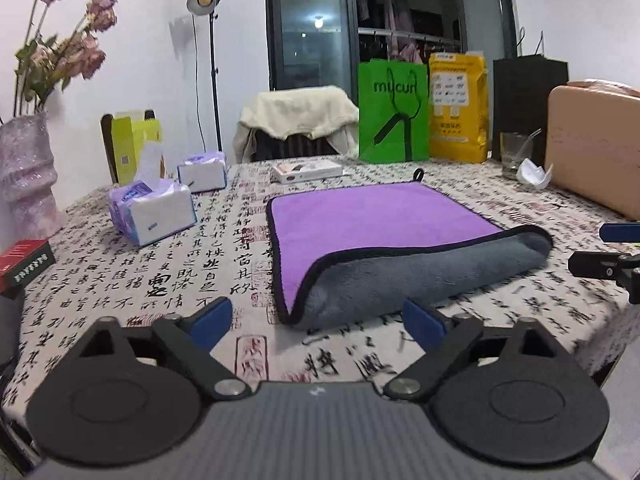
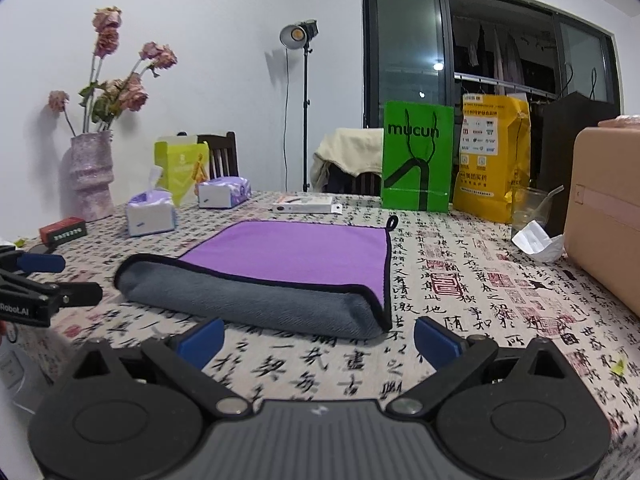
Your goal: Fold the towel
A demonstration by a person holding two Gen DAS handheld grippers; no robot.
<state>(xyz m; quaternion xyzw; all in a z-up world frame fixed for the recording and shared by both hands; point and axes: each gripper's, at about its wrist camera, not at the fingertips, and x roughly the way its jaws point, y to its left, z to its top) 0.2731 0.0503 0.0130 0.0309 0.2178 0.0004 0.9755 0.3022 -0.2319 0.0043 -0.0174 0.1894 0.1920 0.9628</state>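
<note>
Towel (image 1: 384, 220) lies flat in the middle of the table (image 1: 160, 280), only its near edge rolled over in a skewed flap, so the fold looks barely begun. Plush cloth: purple face, grey underside, black trim. Left gripper (image 1: 318, 320) and right gripper (image 2: 316, 340) hover just short of it, both spread wide and empty.

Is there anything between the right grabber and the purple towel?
No. In the right wrist view, only bare tablecloth with black writing lies between the open right gripper and the towel, whose grey folded edge faces it.
</note>
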